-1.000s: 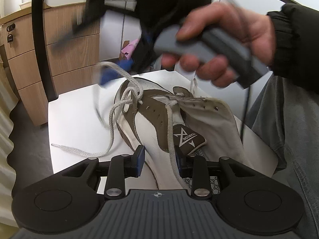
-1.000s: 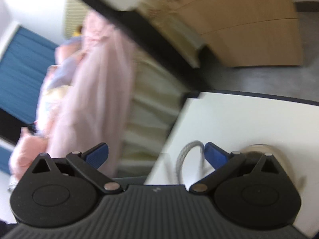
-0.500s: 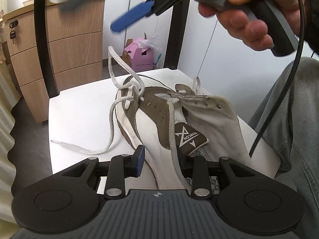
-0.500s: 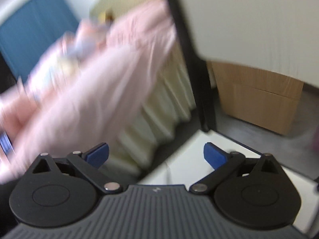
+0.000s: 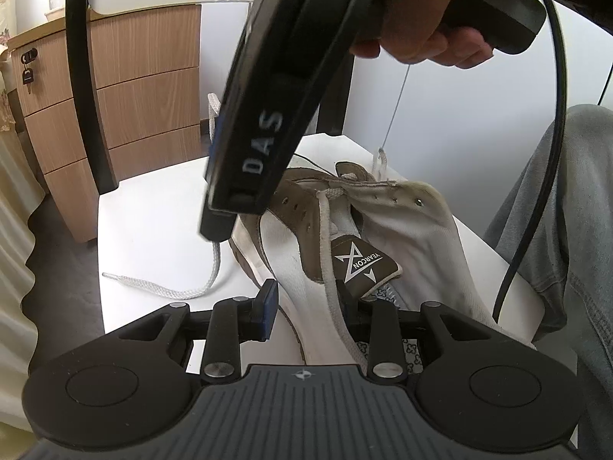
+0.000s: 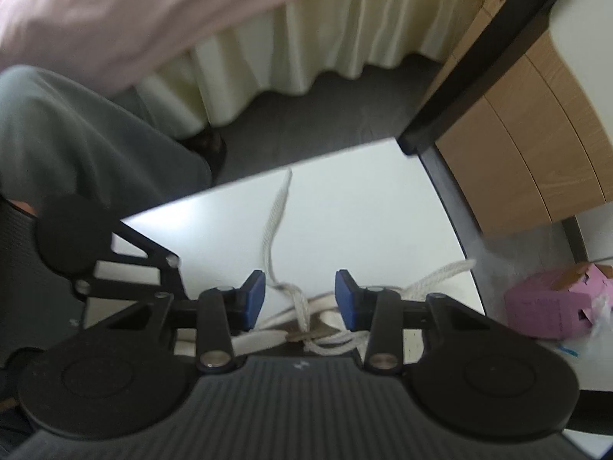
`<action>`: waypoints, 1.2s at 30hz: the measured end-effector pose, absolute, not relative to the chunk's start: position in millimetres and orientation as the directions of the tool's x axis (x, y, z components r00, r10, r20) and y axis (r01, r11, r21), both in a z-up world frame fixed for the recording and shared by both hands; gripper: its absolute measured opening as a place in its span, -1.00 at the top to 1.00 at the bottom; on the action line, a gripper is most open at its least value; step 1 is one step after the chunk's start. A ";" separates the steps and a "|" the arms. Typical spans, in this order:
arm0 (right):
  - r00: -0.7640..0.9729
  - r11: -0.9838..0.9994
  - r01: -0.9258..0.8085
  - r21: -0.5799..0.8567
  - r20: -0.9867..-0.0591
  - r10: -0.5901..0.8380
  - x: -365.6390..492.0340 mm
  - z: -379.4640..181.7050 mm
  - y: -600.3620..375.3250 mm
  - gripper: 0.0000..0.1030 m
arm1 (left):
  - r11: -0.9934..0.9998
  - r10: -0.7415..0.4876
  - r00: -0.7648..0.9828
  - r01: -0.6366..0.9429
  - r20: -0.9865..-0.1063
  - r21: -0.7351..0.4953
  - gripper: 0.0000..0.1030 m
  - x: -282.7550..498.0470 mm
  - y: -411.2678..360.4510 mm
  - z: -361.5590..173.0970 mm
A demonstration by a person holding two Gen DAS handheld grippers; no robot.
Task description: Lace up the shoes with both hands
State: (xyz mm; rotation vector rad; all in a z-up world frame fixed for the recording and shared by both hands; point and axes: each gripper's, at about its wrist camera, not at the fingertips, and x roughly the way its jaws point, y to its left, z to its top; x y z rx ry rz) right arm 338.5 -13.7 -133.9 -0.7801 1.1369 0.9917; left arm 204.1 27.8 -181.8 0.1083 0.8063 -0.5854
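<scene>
A white and brown sneaker (image 5: 413, 237) lies on a small white table (image 5: 153, 211). My left gripper (image 5: 306, 303) is shut on the shoe's near side wall, and a strand of white lace (image 5: 329, 253) runs down between its pads. A hand holds my right gripper (image 5: 216, 226) pointing steeply down over the shoe's toe end. In the right wrist view its jaws (image 6: 299, 299) are closing around the laced strands (image 6: 300, 306), with gaps still showing beside both blue pads. The loose lace end (image 5: 161, 289) trails across the table.
A wooden drawer cabinet (image 5: 134, 88) and a black post (image 5: 82, 76) stand behind the table. The person's grey-trousered leg (image 5: 555, 211) is at the right, with a black cable (image 5: 551, 134) hanging in front. A pink box (image 6: 551, 306) lies on the floor beyond the table.
The right gripper swung from facing the room to pointing down over the shoe's toe laces, and its jaws narrowed. The left gripper and the shoe stayed put.
</scene>
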 end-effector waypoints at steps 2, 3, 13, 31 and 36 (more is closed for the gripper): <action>0.111 0.389 -0.921 -0.022 -0.972 0.209 343.2 -139.3 -16.9 0.56 | 0.836 -0.455 0.542 0.533 -0.707 -0.129 0.31 204.4 28.4 -182.4; 0.106 0.390 -0.920 -0.019 -0.974 0.202 343.6 -142.2 -17.5 0.74 | 0.836 -0.456 0.541 0.533 -0.707 -0.131 0.31 204.6 28.8 -182.6; 0.152 0.481 -0.876 0.040 -0.923 0.353 338.3 -131.1 -25.1 0.93 | 0.833 -0.434 0.554 0.547 -0.710 -0.083 0.35 200.9 21.2 -185.2; 0.248 0.469 -0.845 0.256 -0.590 0.768 338.2 -1.3 -14.4 0.97 | 0.825 -0.436 0.544 0.561 -0.717 -0.076 0.35 208.1 13.6 -183.8; 0.252 0.427 -0.875 0.230 -0.536 0.805 345.1 31.8 15.1 0.97 | 0.826 -0.435 0.544 0.559 -0.717 -0.077 0.35 209.3 11.3 -184.1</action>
